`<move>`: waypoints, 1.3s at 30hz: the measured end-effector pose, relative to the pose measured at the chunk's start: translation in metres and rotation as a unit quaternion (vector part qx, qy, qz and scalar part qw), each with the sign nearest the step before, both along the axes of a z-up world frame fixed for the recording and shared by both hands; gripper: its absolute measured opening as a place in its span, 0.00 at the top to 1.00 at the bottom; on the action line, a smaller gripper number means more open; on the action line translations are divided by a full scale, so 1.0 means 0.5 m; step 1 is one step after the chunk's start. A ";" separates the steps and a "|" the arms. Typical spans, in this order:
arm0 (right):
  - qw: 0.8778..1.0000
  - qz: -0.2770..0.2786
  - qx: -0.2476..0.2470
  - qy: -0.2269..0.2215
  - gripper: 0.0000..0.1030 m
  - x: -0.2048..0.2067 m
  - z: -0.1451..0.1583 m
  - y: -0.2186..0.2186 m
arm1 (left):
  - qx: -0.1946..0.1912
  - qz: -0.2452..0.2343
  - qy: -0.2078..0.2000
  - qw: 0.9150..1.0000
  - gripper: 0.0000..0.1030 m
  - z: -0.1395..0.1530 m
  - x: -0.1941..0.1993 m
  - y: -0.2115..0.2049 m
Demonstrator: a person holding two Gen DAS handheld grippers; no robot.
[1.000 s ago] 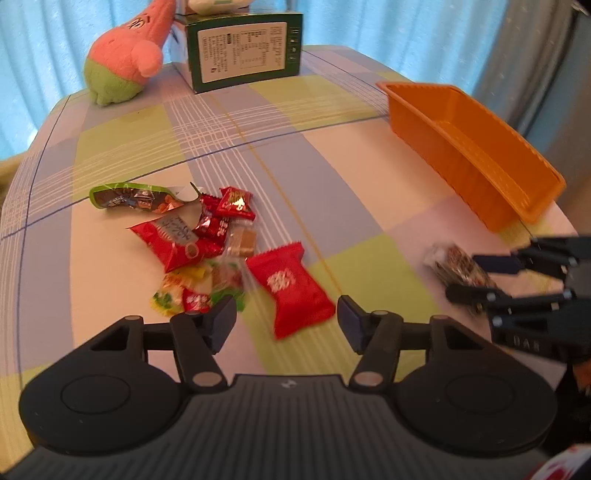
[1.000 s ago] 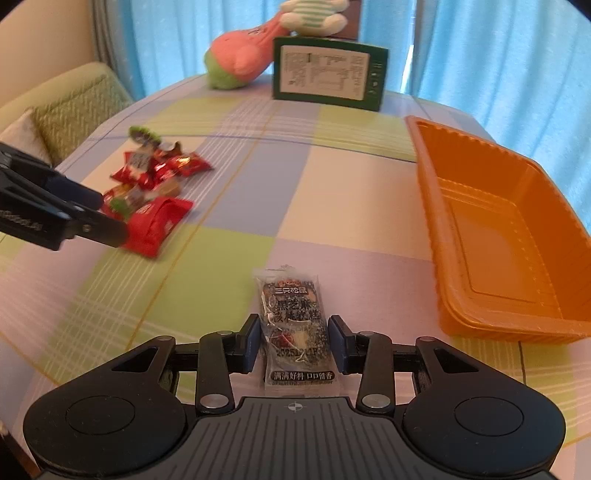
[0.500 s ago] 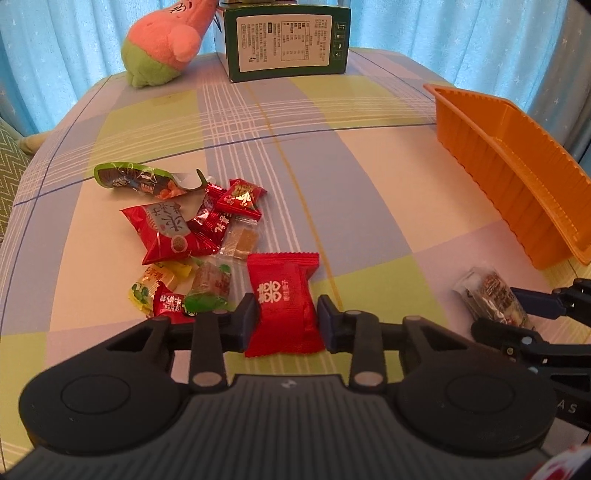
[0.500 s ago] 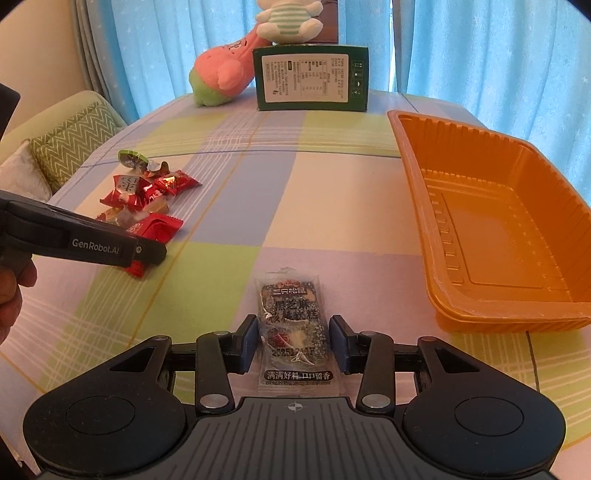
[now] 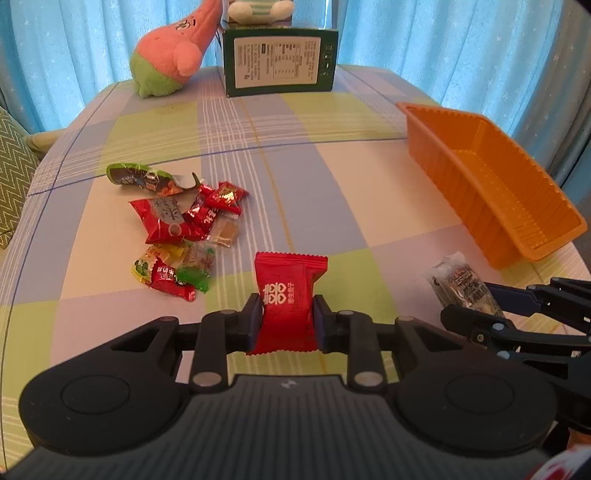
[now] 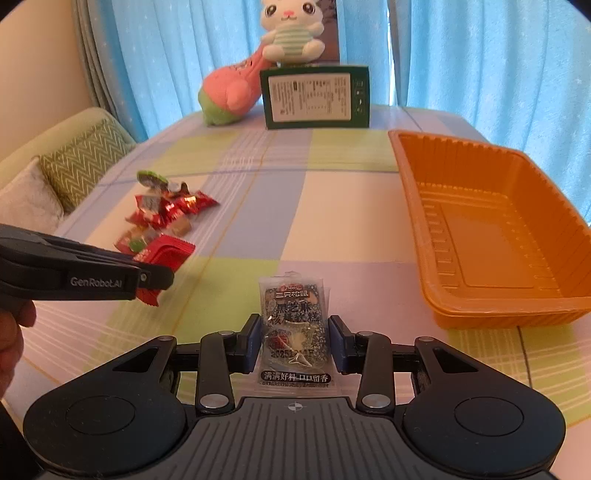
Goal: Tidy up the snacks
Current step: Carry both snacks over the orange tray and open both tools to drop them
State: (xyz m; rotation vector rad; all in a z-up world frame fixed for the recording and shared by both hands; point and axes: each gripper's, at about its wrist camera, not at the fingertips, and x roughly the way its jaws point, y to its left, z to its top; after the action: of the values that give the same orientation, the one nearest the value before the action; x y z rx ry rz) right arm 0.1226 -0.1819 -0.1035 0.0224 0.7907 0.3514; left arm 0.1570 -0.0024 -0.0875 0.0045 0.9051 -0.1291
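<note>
My left gripper (image 5: 283,322) is closing on the red foil snack packet (image 5: 286,301); my right gripper (image 6: 293,345) clamps the clear dark-printed sachet (image 6: 293,325). Pick-up step — next, carry both to the empty orange plastic tray (image 6: 491,236) at two o'clock.

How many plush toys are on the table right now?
2: a pink and green plush lying at the far edge, and a white bunny sitting on the green box beside it.
</note>
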 end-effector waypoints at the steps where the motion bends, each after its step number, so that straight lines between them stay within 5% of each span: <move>1: 1.000 -0.006 0.005 -0.005 0.62 -0.006 0.012 -0.007 | -0.001 -0.001 -0.004 1.000 0.75 0.010 -0.005 -0.005; 13: 0.990 -0.125 0.024 -0.056 0.62 0.021 0.127 -0.198 | -0.039 -0.068 -0.055 0.995 0.75 0.133 0.011 -0.191; 25: 0.979 -0.198 0.046 -0.016 0.62 0.081 0.117 -0.380 | -0.065 -0.112 -0.042 0.991 0.75 0.116 0.087 -0.371; 39: 0.978 -0.201 0.062 -0.009 0.62 0.094 0.113 -0.399 | -0.067 -0.096 -0.045 0.992 0.66 0.107 0.096 -0.351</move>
State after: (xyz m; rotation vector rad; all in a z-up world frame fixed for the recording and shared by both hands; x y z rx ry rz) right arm 0.1698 -0.3815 -0.0470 0.2924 0.7247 0.0172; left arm 0.2050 -0.1782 -0.0339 -0.0266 0.8028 -0.3663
